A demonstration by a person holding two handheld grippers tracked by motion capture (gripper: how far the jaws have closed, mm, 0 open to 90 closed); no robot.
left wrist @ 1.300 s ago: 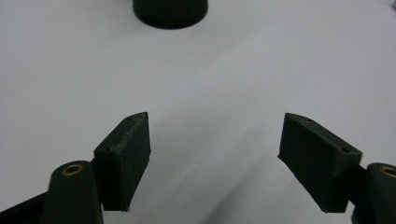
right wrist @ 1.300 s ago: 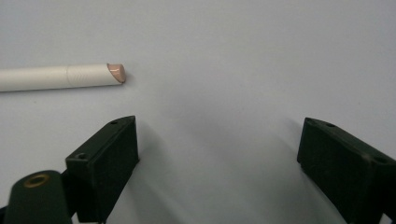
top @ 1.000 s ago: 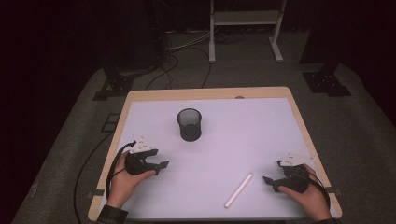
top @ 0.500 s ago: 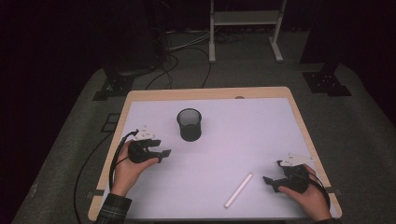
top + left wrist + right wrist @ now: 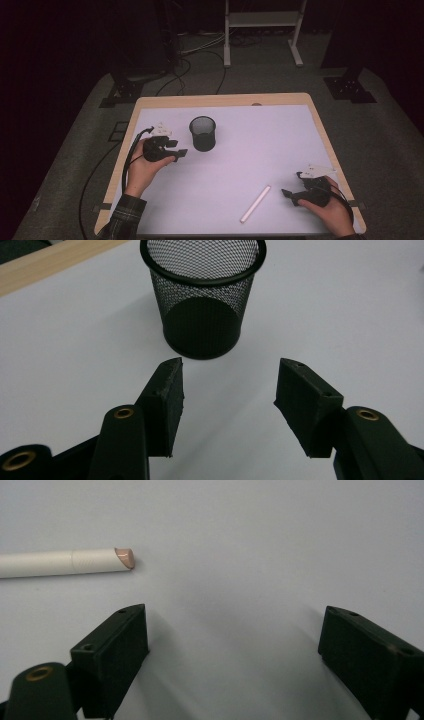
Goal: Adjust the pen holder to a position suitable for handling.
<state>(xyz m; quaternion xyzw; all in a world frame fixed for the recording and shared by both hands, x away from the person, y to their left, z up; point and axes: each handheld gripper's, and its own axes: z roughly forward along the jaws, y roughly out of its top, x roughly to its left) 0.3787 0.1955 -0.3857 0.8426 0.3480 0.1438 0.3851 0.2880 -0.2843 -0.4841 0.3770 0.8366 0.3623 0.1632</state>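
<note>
Both grippers' fingers released, empty: left gripper (image 5: 181, 150) closing near mesh cup (image 5: 202, 133); right gripper (image 5: 286, 193) near white stick (image 5: 255, 203).

The high view looks forward and down over the whole table (image 5: 280, 145). The left gripper view faces the mesh cup (image 5: 202, 295) close ahead, also in the high view (image 5: 202, 133); the right gripper view sits probably nearer the tabletop.

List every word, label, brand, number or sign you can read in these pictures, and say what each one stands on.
None can be read: there is no legible text in these pictures.
Mesh cup: plain black mesh, no label.
White stick: faint ridges near its tan tip, no letters.
Left gripper and right gripper: black jaws with screw holes, no markings.
Table: plain white top with a wooden rim, no print.
</note>
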